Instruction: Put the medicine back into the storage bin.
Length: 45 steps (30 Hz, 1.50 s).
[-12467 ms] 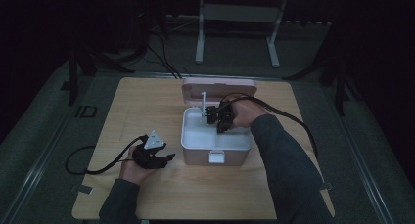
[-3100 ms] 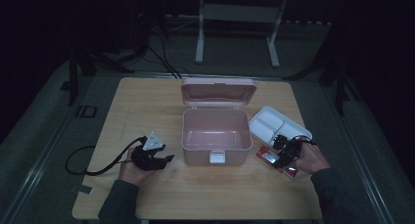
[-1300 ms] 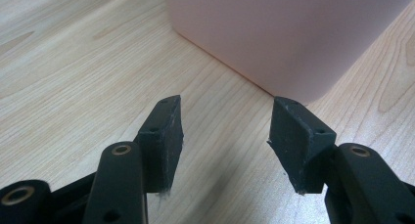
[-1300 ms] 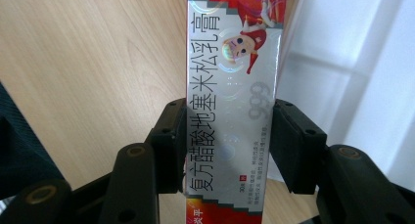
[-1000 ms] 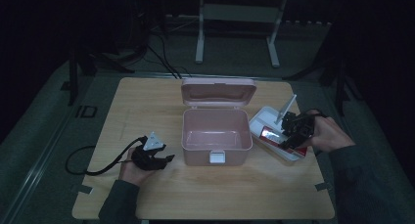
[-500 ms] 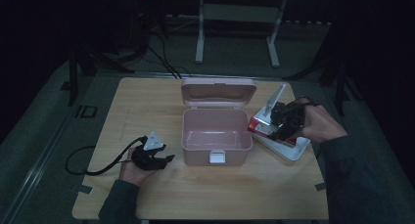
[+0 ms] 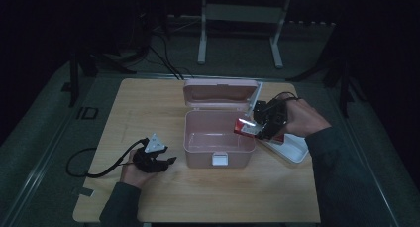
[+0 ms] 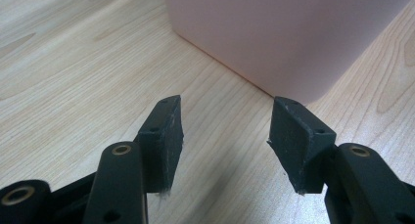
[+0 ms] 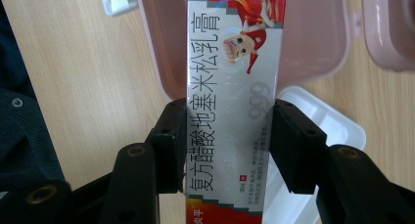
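Pinching a red and silver carton (image 9: 230,87) firmly between the two pads of the right claw (image 9: 225,141), gripping it across its narrow sides, near its lower end

Holding this carton (image 7: 246,126) in the air at the right rim of the open pink box (image 7: 218,142), with the far end already reaching over the opening and the right claw (image 7: 260,128) just outside the wall

Keeping the lid (image 7: 221,93) of the box standing open at the back, and leaving the white tray (image 7: 292,150) lying on the surface (image 7: 148,108) just beside the box, under the right hand

Resting the left claw (image 7: 166,161) on the surface near the front left corner of the box, jaws spread apart and pinching nothing; seeing in the left gripper view bare wood between its pads (image 8: 298,141) and the pink wall a little ahead

Judging the work as about half done: picking up the carton finished, bringing it to the box nearly finished, seeing nothing inside the box so far

Remaining, most probably: lowering the carton down to the bottom of the box, spreading the right claw to let it go, and pulling the hand out; perhaps afterwards putting the white tray into the box and closing the lid
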Available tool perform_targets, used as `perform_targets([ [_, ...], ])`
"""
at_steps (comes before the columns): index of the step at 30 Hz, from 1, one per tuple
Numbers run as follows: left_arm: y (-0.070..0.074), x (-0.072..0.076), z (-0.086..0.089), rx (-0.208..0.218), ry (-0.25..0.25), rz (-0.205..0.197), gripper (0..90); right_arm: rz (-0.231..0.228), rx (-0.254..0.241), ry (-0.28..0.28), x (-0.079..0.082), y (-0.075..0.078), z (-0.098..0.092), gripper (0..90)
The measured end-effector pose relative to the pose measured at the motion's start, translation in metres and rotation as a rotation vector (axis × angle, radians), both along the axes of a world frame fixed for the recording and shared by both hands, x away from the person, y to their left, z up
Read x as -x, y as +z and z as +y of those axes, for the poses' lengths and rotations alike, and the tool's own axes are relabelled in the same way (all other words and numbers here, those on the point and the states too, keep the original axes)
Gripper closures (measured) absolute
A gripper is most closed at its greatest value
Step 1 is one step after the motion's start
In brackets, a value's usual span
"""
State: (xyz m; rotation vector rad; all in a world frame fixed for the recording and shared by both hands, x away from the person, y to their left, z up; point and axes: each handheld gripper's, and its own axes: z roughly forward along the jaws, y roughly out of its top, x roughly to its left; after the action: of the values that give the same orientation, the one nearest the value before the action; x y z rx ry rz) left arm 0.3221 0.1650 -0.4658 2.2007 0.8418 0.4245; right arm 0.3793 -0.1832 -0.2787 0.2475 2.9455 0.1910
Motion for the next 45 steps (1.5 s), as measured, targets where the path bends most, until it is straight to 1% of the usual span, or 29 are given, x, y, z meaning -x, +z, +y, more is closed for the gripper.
perform_targets([
  [1,0.000,0.000,0.000,0.000,0.000,0.000,45.7,0.000,0.000,0.000,0.000,0.000,0.000,51.5],
  [2,0.000,0.000,0.000,0.000,-0.001,0.000,45.7,0.005,-0.003,0.016,-0.001,-0.001,0.006,51.5],
  [3,0.000,0.000,0.000,-0.001,0.000,0.000,45.7,0.005,-0.003,0.016,-0.001,-0.001,0.006,51.5],
  [4,0.000,0.000,0.000,-0.002,-0.001,0.000,45.7,0.008,-0.002,0.029,-0.003,-0.002,0.012,51.5],
  [6,0.000,0.000,0.000,0.005,-0.002,0.001,45.7,0.005,0.005,0.038,-0.005,-0.004,0.018,51.5],
  [7,0.000,0.000,0.000,0.005,-0.002,0.001,45.8,0.005,0.005,0.038,-0.005,-0.004,0.018,51.5],
  [9,-0.001,0.000,0.000,0.004,-0.001,0.000,45.8,0.011,0.006,0.054,-0.006,-0.006,0.024,51.5],
  [11,-0.001,0.000,0.000,0.004,-0.002,0.000,45.8,0.015,0.014,0.073,-0.008,-0.007,0.033,51.5],
  [14,-0.001,0.000,0.000,0.004,-0.003,0.000,45.8,0.023,0.011,0.079,-0.009,-0.008,0.038,51.5],
  [15,-0.001,0.000,0.000,0.005,-0.003,0.000,45.8,0.018,0.020,0.089,-0.010,-0.010,0.043,51.5],
  [18,-0.001,0.000,0.000,0.003,-0.003,-0.001,45.8,0.022,0.036,0.108,-0.010,-0.014,0.051,51.5],
  [19,-0.001,0.000,0.000,0.004,-0.003,-0.001,45.8,0.022,0.036,0.108,-0.010,-0.014,0.051,51.5],
  [20,-0.001,0.000,0.000,0.003,-0.002,-0.002,45.8,0.024,0.041,0.122,-0.010,-0.016,0.056,51.5],
  [23,0.000,0.000,0.000,0.004,-0.001,-0.003,45.8,0.027,0.042,0.132,-0.010,-0.019,0.061,51.5],
  [25,0.000,0.000,0.001,0.006,0.000,-0.005,45.8,0.034,0.043,0.140,-0.010,-0.024,0.066,51.5],
  [27,0.000,0.000,0.001,0.005,0.002,-0.005,45.8,0.033,0.039,0.144,-0.010,-0.026,0.068,51.5],
  [30,0.000,0.000,0.000,0.004,0.001,-0.004,45.8,0.045,0.029,0.160,-0.009,-0.033,0.074,51.5],
  [31,0.000,0.000,0.001,0.003,0.000,-0.005,45.8,0.053,0.034,0.167,-0.009,-0.036,0.077,51.5],
  [35,0.000,0.000,0.001,0.009,0.005,-0.008,45.8,0.063,0.038,0.179,-0.008,-0.041,0.080,51.5],
  [36,0.000,0.000,0.001,0.008,0.005,-0.008,45.8,0.071,0.047,0.187,-0.007,-0.043,0.081,51.5],
  [40,0.000,0.000,0.001,0.007,0.004,-0.007,45.8,0.076,0.059,0.192,-0.006,-0.046,0.082,51.5],
  [41,0.000,0.000,0.001,0.010,0.005,-0.009,45.8,0.083,0.065,0.192,-0.006,-0.048,0.081,51.4],
  [44,0.000,0.000,0.001,0.009,0.005,-0.008,45.8,0.087,0.070,0.184,-0.007,-0.052,0.079,51.4],
  [45,0.000,0.000,0.001,0.004,0.004,-0.006,45.8,0.088,0.064,0.186,-0.008,-0.052,0.079,51.5],
])
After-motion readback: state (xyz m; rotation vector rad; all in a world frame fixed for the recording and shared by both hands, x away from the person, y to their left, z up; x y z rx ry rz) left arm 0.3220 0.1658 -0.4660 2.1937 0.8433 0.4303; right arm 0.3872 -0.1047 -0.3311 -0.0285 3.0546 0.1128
